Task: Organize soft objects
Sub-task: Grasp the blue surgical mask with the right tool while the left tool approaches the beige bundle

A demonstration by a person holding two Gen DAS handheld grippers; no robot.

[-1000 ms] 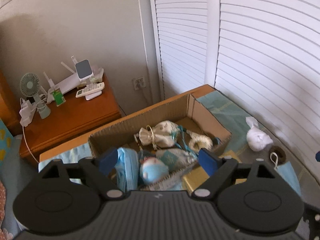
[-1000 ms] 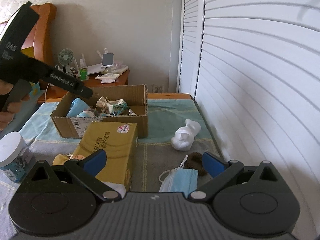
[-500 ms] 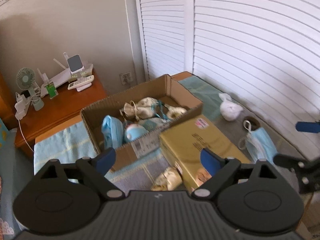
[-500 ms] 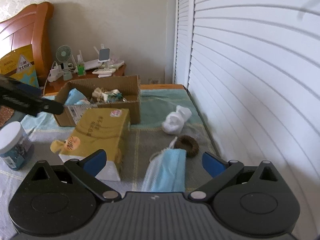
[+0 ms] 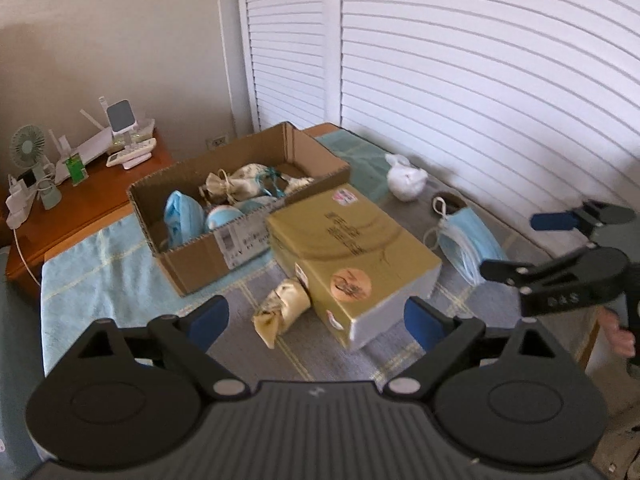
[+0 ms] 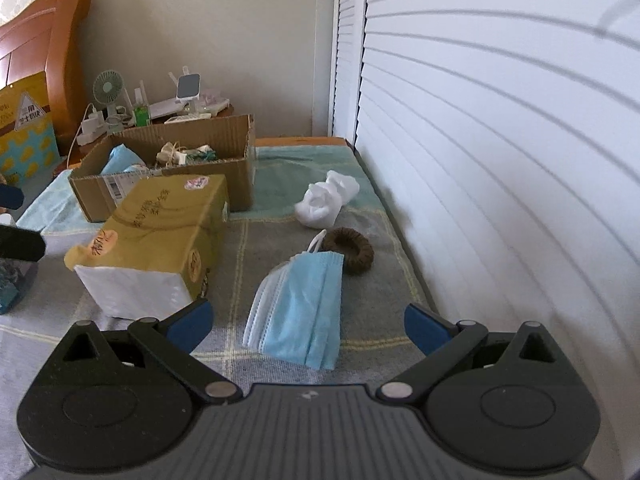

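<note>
An open cardboard box [image 5: 192, 256] [image 6: 240, 168] holds several soft items, among them blue masks and cloth pouches. A cream cloth pouch [image 5: 282, 308] lies on the cloth in front of my left gripper [image 5: 316, 320], which is open and empty. A stack of blue face masks [image 6: 300, 312] [image 5: 466, 244] lies just ahead of my right gripper [image 6: 308, 326], open and empty. Beyond it lie a brown ring [image 6: 350, 250] and a white cloth bundle [image 6: 326, 200] [image 5: 406, 182]. The right gripper also shows in the left wrist view [image 5: 524, 246].
A gold carton [image 5: 352, 256] [image 6: 160, 232] stands beside the cardboard box. White louvred doors [image 6: 480, 140] run along the right. A wooden nightstand [image 5: 80, 208] with a fan and gadgets stands behind. A jar [image 6: 12, 284] sits at the left edge.
My left gripper has pulled back from over the cardboard box and out to the near side. My right gripper has moved forward and down towards the blue masks.
</note>
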